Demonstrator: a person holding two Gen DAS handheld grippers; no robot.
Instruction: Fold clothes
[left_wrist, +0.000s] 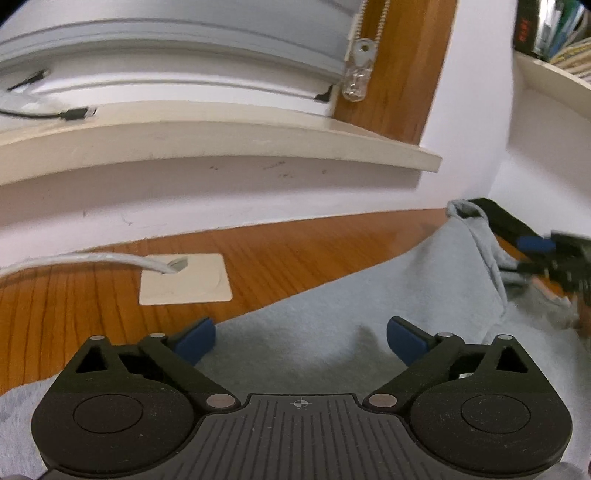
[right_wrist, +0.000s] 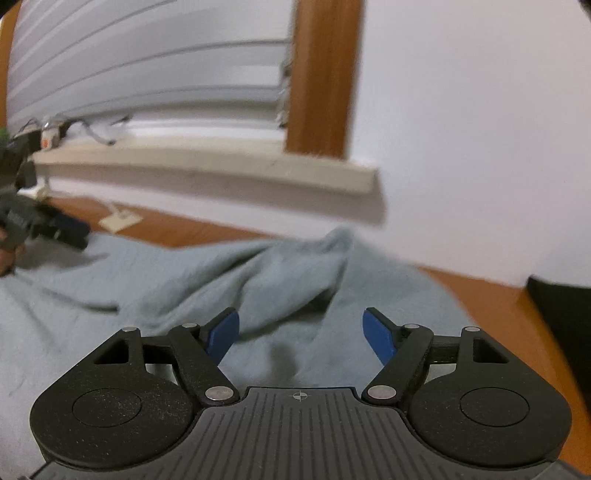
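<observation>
A light grey garment (left_wrist: 406, 273) lies spread on a wooden surface (left_wrist: 74, 295). My left gripper (left_wrist: 301, 326) hovers low over its near edge, jaws wide open, nothing between the blue pads (left_wrist: 195, 341). In the right wrist view the same garment (right_wrist: 184, 273) is bunched into a raised ridge. My right gripper (right_wrist: 300, 314) stands open just before that ridge, pads (right_wrist: 376, 334) apart and holding nothing. Each gripper shows in the other's view: the right gripper (left_wrist: 543, 251) beyond a lifted fabric corner, the left gripper (right_wrist: 55, 225) at the far left edge.
A cream windowsill (left_wrist: 221, 144) and white wall run along the back, with slatted blinds above. A white cable enters a cream plate (left_wrist: 184, 275) set in the wood. A shelf with books (left_wrist: 554, 40) is at the upper right. A dark object (right_wrist: 565, 332) borders the right side.
</observation>
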